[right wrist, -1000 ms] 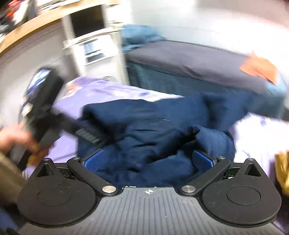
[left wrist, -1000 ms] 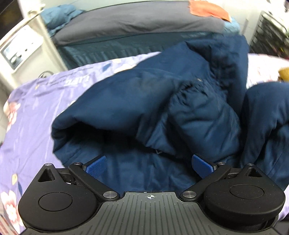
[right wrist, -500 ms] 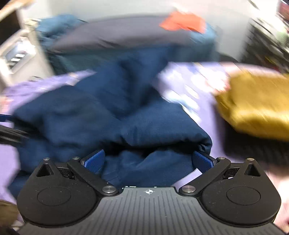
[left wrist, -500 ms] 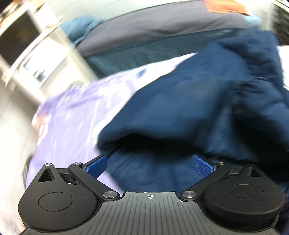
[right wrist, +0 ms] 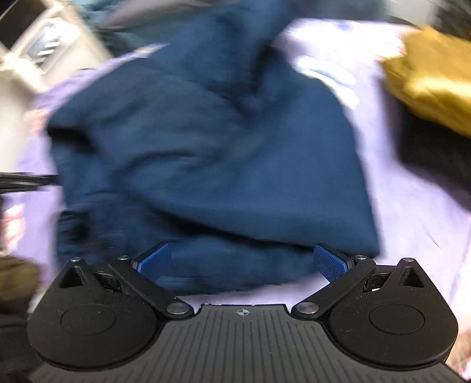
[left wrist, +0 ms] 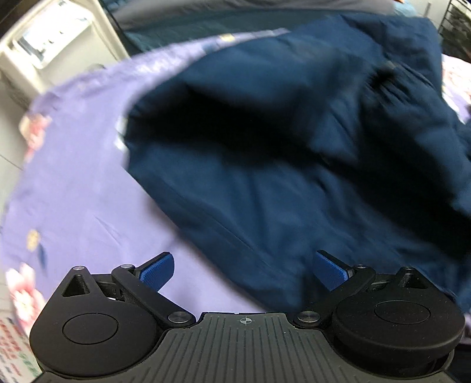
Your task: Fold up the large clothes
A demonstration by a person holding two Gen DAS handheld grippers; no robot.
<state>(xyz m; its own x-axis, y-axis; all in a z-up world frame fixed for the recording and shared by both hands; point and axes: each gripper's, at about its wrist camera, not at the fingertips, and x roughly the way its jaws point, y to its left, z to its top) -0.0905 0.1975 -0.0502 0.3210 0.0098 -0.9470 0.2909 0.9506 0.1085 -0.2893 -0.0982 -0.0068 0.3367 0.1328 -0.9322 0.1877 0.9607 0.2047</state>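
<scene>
A large navy padded jacket (left wrist: 294, 147) lies crumpled on a lilac floral bedsheet (left wrist: 73, 191). My left gripper (left wrist: 244, 269) is open just above the jacket's near left hem, with nothing between its blue pads. The same jacket (right wrist: 212, 153) fills the blurred right wrist view. My right gripper (right wrist: 243, 263) is open over the jacket's near edge, and its blue pads (right wrist: 331, 262) hold nothing. Part of the left gripper shows as a dark bar (right wrist: 26, 181) at the left edge of that view.
A mustard garment (right wrist: 432, 76) lies on the sheet to the right, with a dark item (right wrist: 432, 150) below it. A white cabinet (left wrist: 44, 50) stands off the bed's far left corner. A second bed with teal bedding (left wrist: 206, 20) runs along the back.
Both grippers have swung down and nearer to the jacket's near hem. The left view shifted left onto bare sheet; the right view shifted right, bringing the mustard garment in.
</scene>
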